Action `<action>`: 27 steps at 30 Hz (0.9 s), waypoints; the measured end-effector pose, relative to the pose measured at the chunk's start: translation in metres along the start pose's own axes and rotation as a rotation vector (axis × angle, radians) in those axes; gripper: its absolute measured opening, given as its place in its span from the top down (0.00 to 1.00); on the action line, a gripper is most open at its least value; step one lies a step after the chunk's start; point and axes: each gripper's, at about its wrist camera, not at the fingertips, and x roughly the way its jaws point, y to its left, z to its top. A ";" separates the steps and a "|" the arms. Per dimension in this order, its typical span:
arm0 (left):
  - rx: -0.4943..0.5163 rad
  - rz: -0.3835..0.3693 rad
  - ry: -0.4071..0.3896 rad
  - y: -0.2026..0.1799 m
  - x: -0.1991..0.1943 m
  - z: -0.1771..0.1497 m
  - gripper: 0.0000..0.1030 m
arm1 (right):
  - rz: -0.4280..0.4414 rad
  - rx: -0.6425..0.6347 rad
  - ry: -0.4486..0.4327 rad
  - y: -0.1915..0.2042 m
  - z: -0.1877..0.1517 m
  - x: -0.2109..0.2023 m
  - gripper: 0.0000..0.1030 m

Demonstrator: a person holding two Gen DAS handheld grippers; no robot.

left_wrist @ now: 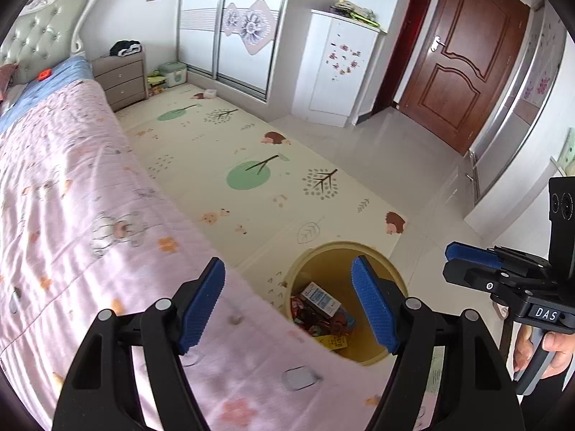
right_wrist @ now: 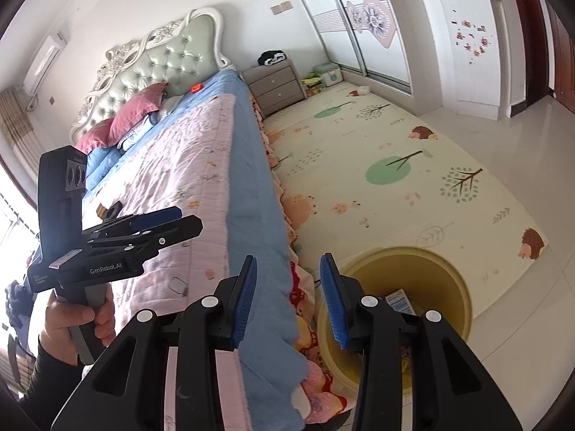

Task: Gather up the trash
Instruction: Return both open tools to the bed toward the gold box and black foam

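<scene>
Bin (left_wrist: 390,269): holds a carton (left_wrist: 321,300) and wrappers; light, crushable, pinch edges.
Jaws: both apart, empty, above the bed (left_wrist: 90,197).

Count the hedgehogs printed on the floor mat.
3. One mid-mat, near the tiles. One at the mat's near corner, beside the bin. One at the far end, by the wardrobe. The bed may hide others.
</scene>
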 end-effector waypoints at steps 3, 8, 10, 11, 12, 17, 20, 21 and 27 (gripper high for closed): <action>-0.043 0.045 -0.029 0.034 -0.024 -0.007 0.29 | 0.044 -0.045 0.006 0.031 0.005 0.013 0.64; -0.118 0.128 -0.085 0.093 -0.071 -0.022 0.29 | 0.122 -0.125 0.026 0.090 0.011 0.042 0.64; -0.144 0.168 -0.108 0.117 -0.091 -0.026 0.26 | 0.152 -0.155 0.037 0.113 0.015 0.054 0.64; -0.154 0.191 -0.120 0.128 -0.101 -0.029 0.25 | 0.168 -0.172 0.042 0.126 0.017 0.060 0.64; -0.162 0.213 -0.127 0.139 -0.110 -0.030 0.25 | 0.183 -0.188 0.046 0.138 0.018 0.066 0.64; -0.237 0.296 -0.166 0.192 -0.151 -0.042 0.23 | 0.250 -0.264 0.066 0.202 0.027 0.095 0.64; -0.264 0.340 -0.186 0.220 -0.172 -0.049 0.20 | 0.285 -0.306 0.084 0.236 0.029 0.112 0.64; -0.273 0.356 -0.192 0.228 -0.177 -0.051 0.20 | 0.295 -0.320 0.092 0.248 0.030 0.118 0.64; -0.332 0.415 -0.209 0.276 -0.205 -0.064 0.19 | 0.336 -0.381 0.128 0.301 0.038 0.152 0.64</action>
